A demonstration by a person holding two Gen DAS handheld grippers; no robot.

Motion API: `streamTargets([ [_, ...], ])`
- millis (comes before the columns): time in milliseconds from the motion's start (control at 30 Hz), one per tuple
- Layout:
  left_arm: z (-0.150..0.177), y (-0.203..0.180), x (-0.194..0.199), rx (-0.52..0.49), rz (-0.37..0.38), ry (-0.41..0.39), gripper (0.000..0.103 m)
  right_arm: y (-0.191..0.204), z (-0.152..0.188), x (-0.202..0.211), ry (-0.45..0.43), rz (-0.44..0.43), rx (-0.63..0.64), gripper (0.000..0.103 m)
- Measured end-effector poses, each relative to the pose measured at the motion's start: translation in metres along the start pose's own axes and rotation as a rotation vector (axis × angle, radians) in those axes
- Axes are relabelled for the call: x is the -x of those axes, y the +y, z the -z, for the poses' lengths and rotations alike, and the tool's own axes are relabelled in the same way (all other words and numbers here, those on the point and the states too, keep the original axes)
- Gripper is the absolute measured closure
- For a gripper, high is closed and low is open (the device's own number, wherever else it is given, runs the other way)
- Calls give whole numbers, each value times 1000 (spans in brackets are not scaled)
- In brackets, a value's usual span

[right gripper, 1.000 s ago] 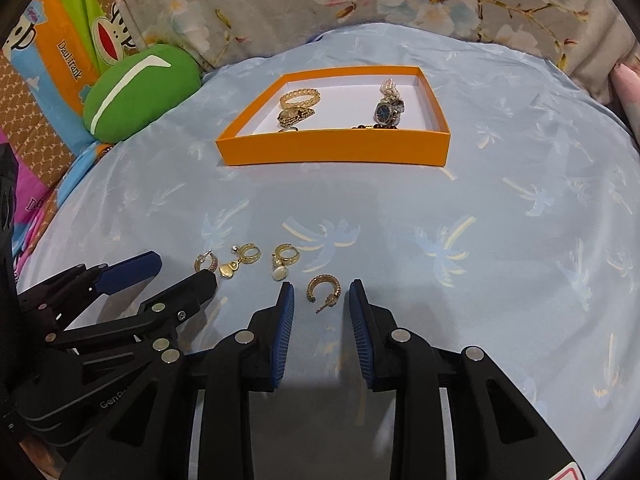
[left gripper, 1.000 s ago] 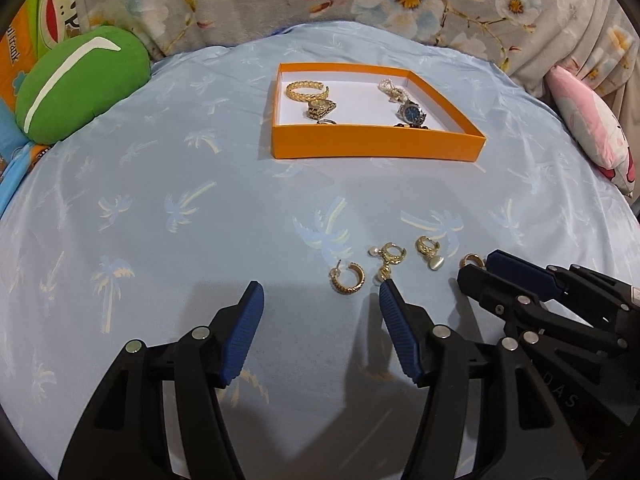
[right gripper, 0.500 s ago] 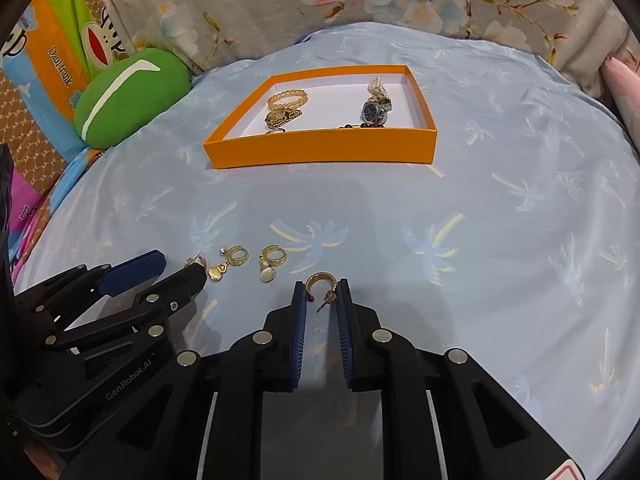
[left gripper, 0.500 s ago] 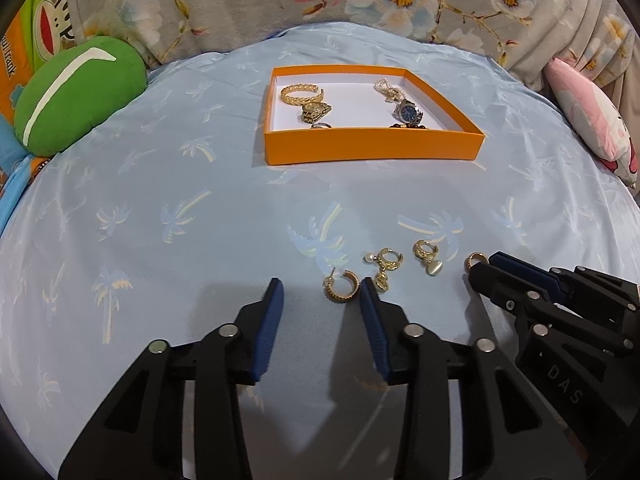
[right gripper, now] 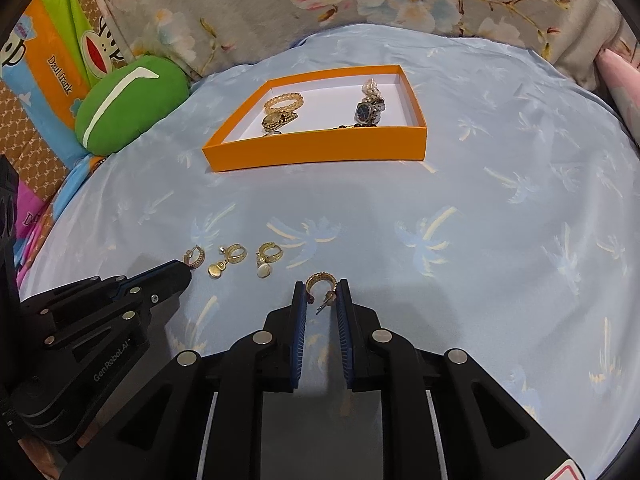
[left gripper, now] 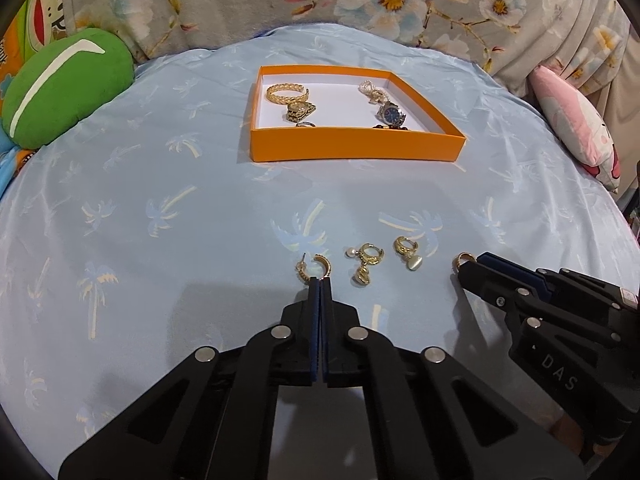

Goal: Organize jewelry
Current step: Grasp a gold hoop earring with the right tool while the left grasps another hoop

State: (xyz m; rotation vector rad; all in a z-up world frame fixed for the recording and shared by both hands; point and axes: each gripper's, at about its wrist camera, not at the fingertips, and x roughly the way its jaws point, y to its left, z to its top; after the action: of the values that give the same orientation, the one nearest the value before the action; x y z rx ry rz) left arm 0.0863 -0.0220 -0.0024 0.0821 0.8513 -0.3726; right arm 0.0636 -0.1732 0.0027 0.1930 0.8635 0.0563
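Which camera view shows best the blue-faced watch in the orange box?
The left wrist view: the blue-faced watch shows its whole dial there, above the near wall of the orange box. In the right wrist view the watch looks smaller and more tilted, so less of the dial shows.

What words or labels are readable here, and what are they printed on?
"DAS": right claw, seen in the left view.
"GenRobot.AI": left claw, seen in the right view.
"Daul Frank": cartoon fabric, beside the green cushion.
Watch dial: too small to read.
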Motion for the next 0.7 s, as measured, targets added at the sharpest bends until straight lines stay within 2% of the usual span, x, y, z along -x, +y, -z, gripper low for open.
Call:
streamTargets([
  [233,-1,1,3,10,15,-22,101,-2,0,1,0,-6,-8,89],
  [333,-2,-5,0,-19,1,-13,93,-3,0,1,0,-9,-11,89],
  [467,-6,-6,-7,-25,-13,5,90,-3,0,1,1,-10,-12,89],
  [567,-9,-9,-11,-37,-20,6,79,-3,0,1,1,-11,-13,89],
  [633,-10,-11,-11,-42,-45,2,66,-3,0,1,2,-11,-13,89],
  [700,-10,-9,-8,-27,-47,-18,65,-3,0,1,1,-13,-15,89],
])
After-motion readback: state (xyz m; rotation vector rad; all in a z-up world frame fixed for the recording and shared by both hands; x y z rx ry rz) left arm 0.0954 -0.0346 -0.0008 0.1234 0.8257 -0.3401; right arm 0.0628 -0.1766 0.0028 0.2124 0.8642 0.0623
